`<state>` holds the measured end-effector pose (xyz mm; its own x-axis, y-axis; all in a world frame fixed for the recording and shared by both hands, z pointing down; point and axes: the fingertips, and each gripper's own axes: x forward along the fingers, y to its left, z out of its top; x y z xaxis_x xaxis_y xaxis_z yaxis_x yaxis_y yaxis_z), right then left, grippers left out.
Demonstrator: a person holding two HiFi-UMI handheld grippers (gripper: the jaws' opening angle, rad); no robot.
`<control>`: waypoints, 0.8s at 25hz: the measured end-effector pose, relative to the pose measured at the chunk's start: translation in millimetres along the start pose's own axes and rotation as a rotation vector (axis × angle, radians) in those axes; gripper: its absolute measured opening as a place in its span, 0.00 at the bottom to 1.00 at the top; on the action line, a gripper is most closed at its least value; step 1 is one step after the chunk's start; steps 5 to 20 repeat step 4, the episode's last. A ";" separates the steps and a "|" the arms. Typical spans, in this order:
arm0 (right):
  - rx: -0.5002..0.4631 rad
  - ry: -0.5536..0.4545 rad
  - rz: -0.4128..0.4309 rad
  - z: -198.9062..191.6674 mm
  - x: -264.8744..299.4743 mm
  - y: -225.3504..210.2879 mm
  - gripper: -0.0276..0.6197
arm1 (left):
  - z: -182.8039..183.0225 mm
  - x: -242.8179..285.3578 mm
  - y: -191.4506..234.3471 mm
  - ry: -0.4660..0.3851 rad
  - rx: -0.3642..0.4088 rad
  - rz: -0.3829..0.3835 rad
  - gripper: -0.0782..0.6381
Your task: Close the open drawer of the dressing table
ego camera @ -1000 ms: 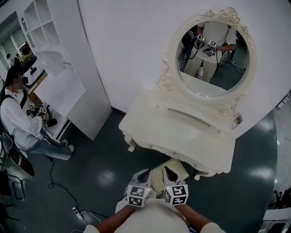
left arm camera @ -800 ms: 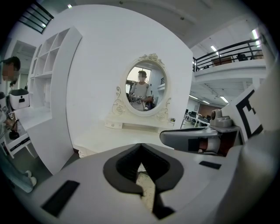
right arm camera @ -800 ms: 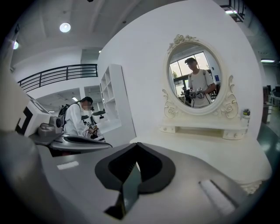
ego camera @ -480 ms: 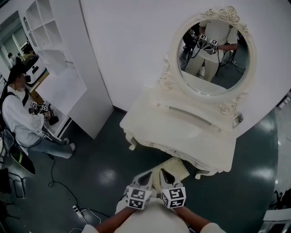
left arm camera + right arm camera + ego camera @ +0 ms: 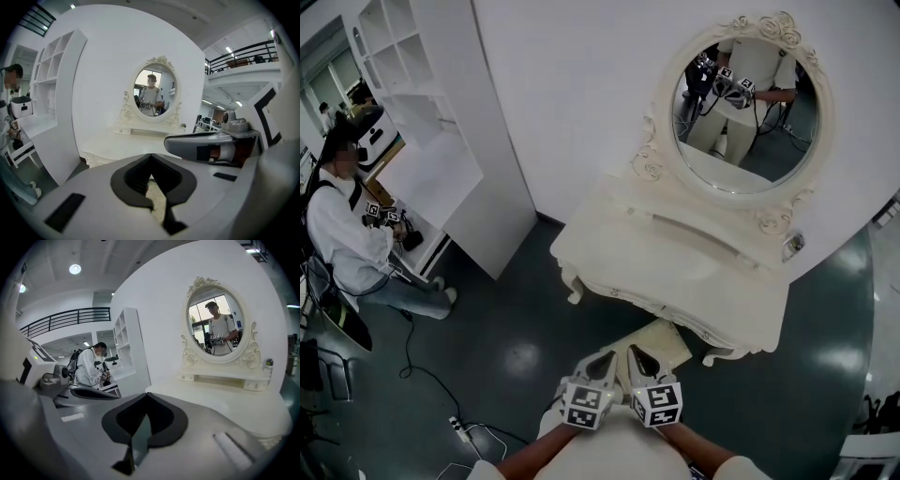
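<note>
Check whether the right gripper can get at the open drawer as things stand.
Probably yes: the open drawer juts out below the front edge of the dressing table, just ahead of the right gripper, and nothing shows between them.

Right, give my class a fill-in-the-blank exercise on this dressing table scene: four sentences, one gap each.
1. The mirror on the dressing table is ___ in shape.
2. The drawer juts out below the table's front edge, so it is ___.
3. The left hand-held gripper and the right hand-held gripper both have their jaws ___, holding nothing.
4. In the head view, a person is on the ___ side, by the white shelf unit.

Missing words: oval; open; shut; left.
</note>
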<state>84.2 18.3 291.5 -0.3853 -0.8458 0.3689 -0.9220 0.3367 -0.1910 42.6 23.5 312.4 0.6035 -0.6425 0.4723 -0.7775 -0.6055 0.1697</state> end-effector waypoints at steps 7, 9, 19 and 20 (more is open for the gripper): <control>-0.006 -0.004 0.007 2.4 1.8 3.1 0.05 | 0.5 -0.6 0.2 -0.005 -0.002 0.001 0.12; -0.006 -0.004 0.007 2.4 1.8 3.1 0.05 | 0.5 -0.6 0.2 -0.005 -0.002 0.001 0.12; -0.006 -0.004 0.007 2.4 1.8 3.1 0.05 | 0.5 -0.6 0.2 -0.005 -0.002 0.001 0.12; -0.006 -0.004 0.007 2.4 1.8 3.1 0.05 | 0.5 -0.6 0.2 -0.005 -0.002 0.001 0.12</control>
